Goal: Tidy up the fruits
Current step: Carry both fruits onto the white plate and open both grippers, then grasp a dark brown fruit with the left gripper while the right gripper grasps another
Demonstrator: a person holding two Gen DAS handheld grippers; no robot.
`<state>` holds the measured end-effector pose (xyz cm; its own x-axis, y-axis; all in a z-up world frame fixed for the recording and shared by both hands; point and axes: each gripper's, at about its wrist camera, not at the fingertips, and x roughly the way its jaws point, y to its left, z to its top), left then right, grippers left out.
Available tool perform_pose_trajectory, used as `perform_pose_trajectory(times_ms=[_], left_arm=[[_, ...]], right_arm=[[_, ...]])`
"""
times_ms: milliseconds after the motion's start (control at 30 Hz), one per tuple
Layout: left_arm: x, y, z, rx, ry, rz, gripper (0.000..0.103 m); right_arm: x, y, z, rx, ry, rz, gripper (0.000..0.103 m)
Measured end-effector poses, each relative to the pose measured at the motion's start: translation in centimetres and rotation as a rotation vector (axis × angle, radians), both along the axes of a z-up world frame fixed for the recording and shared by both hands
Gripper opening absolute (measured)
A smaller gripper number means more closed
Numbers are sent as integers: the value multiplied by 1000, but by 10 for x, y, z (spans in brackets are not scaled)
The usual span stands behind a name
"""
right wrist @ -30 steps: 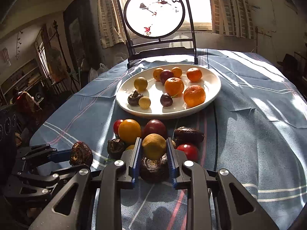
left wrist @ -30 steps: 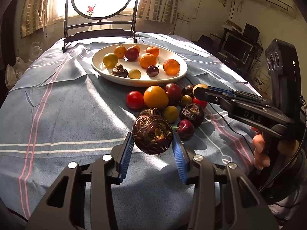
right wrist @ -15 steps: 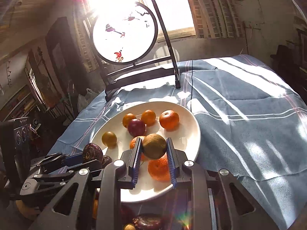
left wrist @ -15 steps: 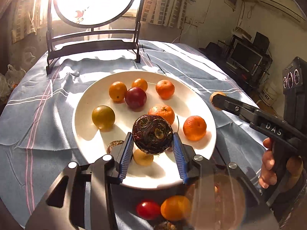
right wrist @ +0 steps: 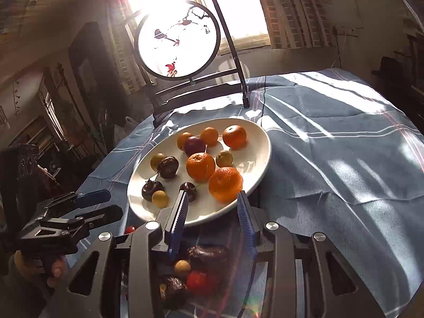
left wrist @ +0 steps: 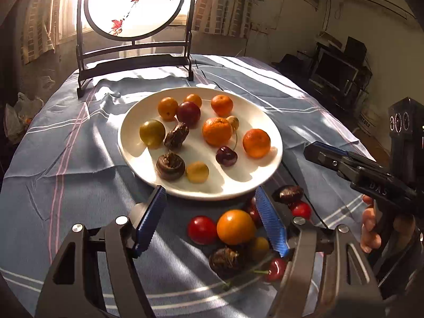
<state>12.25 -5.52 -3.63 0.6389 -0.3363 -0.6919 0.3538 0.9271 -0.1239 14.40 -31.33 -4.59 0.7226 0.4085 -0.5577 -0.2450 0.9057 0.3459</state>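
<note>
A: What are the two grippers doing?

B: The left gripper [left wrist: 212,217] has its blue ribbed fingers spread wide and holds nothing. The right gripper [right wrist: 212,212] is also released, with nothing between its pads. Both hover over the near edge of the round white ceramic plate [left wrist: 265,116].

A: Where is the fruit?

B: Much of it lies on the plate: three orange mandarins, a dark purple plum [left wrist: 188,113], a yellow-green plum [left wrist: 152,133] at 9 o'clock of the plate, a dark cherry with stem [left wrist: 226,155], and two brown wrinkled water chestnuts [left wrist: 170,165]. A small yellow fruit [right wrist: 224,158] sits just beside the middle mandarin [right wrist: 200,166].

A: And the rest?

B: A pile remains on the blue striped tablecloth [left wrist: 66,185], at 6 o'clock of the plate. In the left wrist view I see a red cherry tomato [left wrist: 202,229] touching a large orange fruit [left wrist: 236,226]. The right finger hides part of this pile, and in the right wrist view the fruit under the gripper is in shadow, hard to name.
</note>
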Motion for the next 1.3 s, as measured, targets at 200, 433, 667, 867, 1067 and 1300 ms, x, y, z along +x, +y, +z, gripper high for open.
perform_pose_trajectory(times_ms=[200,433,667,867,1067,1300], left_arm=[[-51,2,-23,82,26,-38,68],[-50,-15,-45,128,66,-47,48],[-28,-18,-55,144,92,-13,44],[-40,-8,-47,79,46,21,37],[-69,7,-33,29,13,34,37],[-81,25,-21,9,-14,74,37]], right_arm=[[-42,1,-7,-62,-17,-13,46],[-46,15,-11,-159,-34,-5,45],[-48,15,-12,-151,-27,17,45],[-54,27,-12,-163,-37,116,44],[-68,54,-17,-247,-31,245,44],[-63,82,-27,-377,31,222,44]])
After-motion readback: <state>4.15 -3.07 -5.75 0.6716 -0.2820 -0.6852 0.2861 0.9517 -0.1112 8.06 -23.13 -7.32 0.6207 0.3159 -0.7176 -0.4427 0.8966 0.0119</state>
